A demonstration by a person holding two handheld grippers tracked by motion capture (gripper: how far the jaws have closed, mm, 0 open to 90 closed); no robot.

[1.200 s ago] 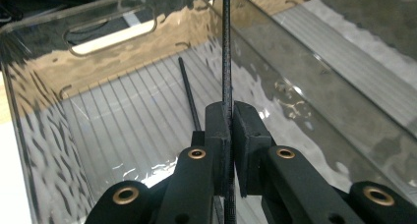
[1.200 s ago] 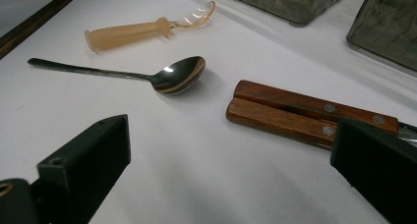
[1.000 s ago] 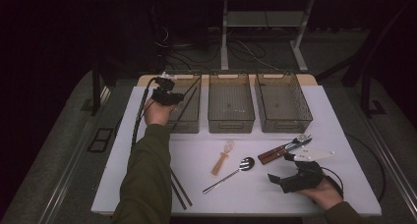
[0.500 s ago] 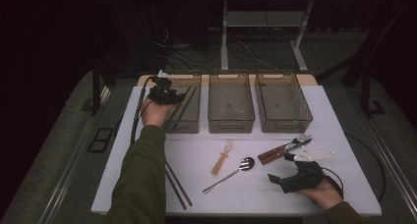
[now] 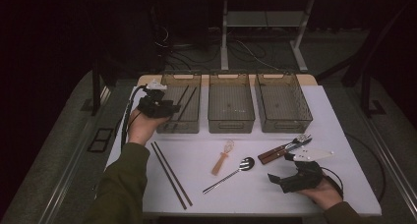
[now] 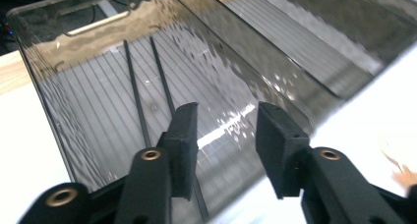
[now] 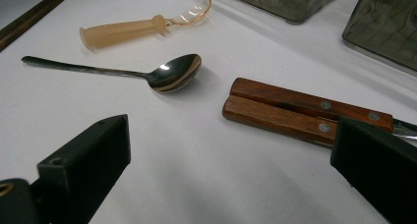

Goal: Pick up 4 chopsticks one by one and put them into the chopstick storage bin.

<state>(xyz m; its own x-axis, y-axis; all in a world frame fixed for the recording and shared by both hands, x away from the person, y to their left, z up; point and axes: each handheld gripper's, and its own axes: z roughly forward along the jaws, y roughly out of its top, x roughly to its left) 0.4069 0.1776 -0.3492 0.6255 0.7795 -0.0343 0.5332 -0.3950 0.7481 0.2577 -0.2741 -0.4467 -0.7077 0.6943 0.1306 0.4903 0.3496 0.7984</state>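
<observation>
Plainly, thin stiff black chopsticks (image 6: 137, 106) in the left smoked-plastic bin (image 5: 193, 126) would be pinched mid-length, both left tongs (image 6: 223, 135) and right tongs (image 7: 231, 175) being open and empty.

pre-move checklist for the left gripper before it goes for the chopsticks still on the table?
1. Left gripper empty: ok, nothing sits between its fingers, jaws apart.
2. First pair of chopsticks delivered: ok, both lie on the floor of the left bin.
3. Next pair of chopsticks reachable: ok, side by side on the white table, nothing on top.
4. Path back from the bin: ok, no object between the bin and that pair.
5. Right gripper out of the way: ok, it rests open near the wooden-handled cutlery, far from the pair.
6. Spoon clearance: ok, apart from the chopsticks.
</observation>
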